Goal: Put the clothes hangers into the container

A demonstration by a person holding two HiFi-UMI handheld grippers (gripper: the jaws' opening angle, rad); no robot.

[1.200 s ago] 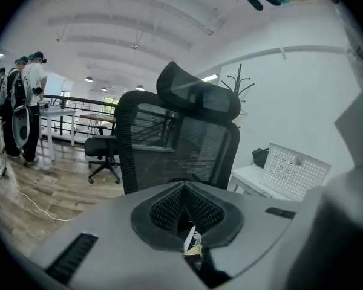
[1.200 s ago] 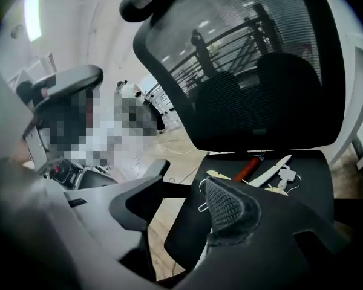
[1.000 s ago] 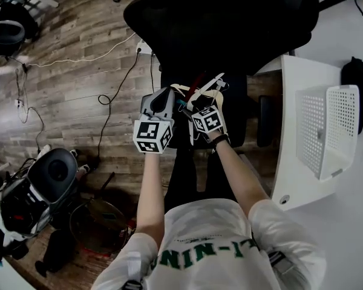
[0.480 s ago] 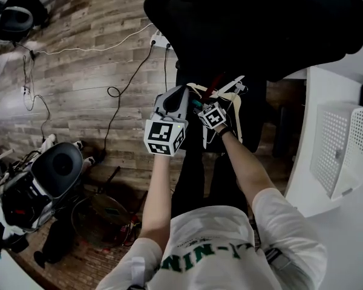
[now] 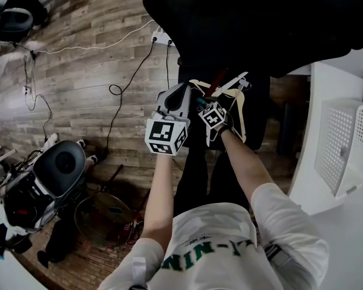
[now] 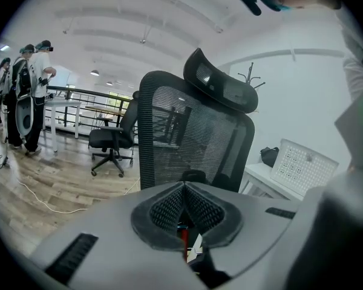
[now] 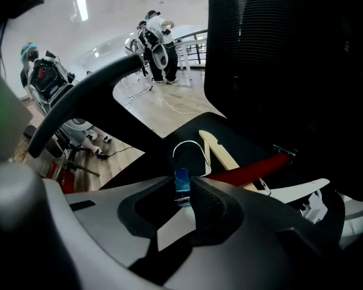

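Several clothes hangers lie on the seat of a black office chair (image 5: pixel 254 23): cream wooden ones (image 5: pixel 239 110), a red one (image 7: pixel 248 171) and a white one (image 7: pixel 296 192). My right gripper (image 7: pixel 183 186) points steeply down at them. Its jaws have just been closing and now pinch a small blue hanger part (image 7: pixel 181 183) just below a wire hook (image 7: pixel 187 153). My left gripper (image 5: pixel 184 93) hovers beside it on the left, pads together and nothing seen gripped (image 6: pixel 183 189). The white perforated container (image 5: pixel 345 150) stands on the table at the right.
The white table (image 5: pixel 327 192) lies right of the chair, with a black bag (image 6: pixel 269 156) behind the container. Cables trail over the wooden floor (image 5: pixel 118 89). Another chair and gear (image 5: pixel 57 168) sit at lower left. People (image 6: pixel 30 95) stand far off.
My right gripper has sunk toward the hangers on the seat and rolled a little. The left gripper has dropped slightly and stayed beside it.
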